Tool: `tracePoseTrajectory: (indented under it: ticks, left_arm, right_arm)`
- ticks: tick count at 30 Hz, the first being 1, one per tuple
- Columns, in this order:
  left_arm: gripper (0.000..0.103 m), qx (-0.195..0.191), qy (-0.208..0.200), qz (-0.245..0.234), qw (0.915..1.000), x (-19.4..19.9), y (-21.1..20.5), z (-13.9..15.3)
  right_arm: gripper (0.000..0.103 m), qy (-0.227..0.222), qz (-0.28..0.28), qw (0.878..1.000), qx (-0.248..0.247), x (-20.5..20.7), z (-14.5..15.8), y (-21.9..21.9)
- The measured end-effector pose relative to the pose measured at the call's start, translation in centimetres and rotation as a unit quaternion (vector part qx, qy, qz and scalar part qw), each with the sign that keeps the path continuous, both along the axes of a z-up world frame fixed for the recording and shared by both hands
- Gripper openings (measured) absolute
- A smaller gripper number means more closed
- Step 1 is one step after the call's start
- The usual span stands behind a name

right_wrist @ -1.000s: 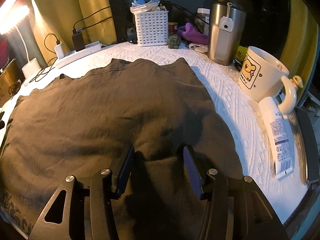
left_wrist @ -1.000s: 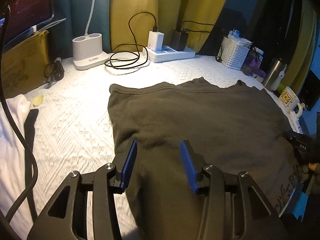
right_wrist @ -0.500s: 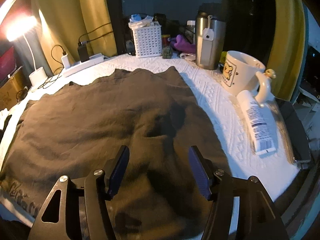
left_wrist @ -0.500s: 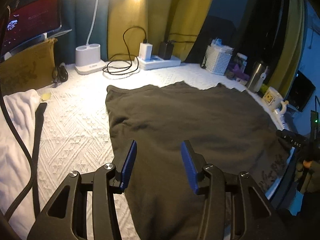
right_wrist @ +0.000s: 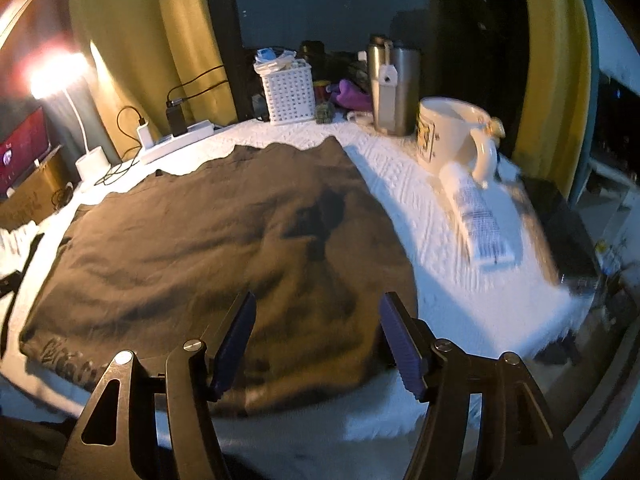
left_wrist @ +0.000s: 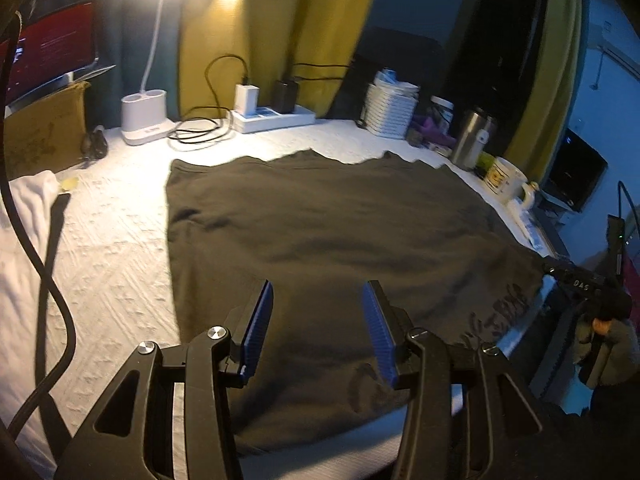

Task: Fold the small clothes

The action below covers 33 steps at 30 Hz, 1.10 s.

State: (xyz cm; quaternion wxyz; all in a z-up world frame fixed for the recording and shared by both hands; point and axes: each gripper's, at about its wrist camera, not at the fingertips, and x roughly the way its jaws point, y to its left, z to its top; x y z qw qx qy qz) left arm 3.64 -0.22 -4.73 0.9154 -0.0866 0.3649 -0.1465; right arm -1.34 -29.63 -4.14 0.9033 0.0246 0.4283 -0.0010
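Left wrist view is showing the dark garment [left_wrist: 320,232] lying flat, unfolded; left gripper [left_wrist: 318,320] and right gripper [right_wrist: 318,340] are hovering spread, empty, above its near hem.
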Motion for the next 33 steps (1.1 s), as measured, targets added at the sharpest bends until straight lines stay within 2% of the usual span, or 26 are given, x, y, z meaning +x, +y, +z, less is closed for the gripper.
tracePoseTrajectory:
  ticks: [4, 14, 18, 22, 33]
  left_arm:
    - [0.047, 0.013, -0.003, -0.012, 0.9998, -0.4, -0.8, 0.3]
    - [0.048, 0.022, 0.004, -0.005, 0.9997, -0.3, -0.8, 0.0]
    - [0.048, 0.024, 0.011, -0.002, 0.9997, -0.1, -0.5, -0.5]
    - [0.048, 0.022, 0.019, 0.007, 0.9996, 0.3, 0.3, -1.1]
    - [0.048, -0.003, 0.056, 0.037, 0.9977, 2.0, 2.5, -3.4]
  right_arm:
    - [0.067, 0.018, 0.002, 1.000, 0.013, -1.3, -1.4, -0.1]
    - [0.067, 0.036, -0.031, 0.997, 0.057, -2.7, -2.6, -2.2]
    - [0.069, 0.041, -0.032, 0.996, 0.068, -2.0, -3.2, -2.1]
    - [0.080, 0.037, -0.032, 0.996, 0.081, -1.1, -3.3, -1.8]
    - [0.080, 0.026, -0.027, 0.998, 0.056, 2.7, -3.8, -0.7]
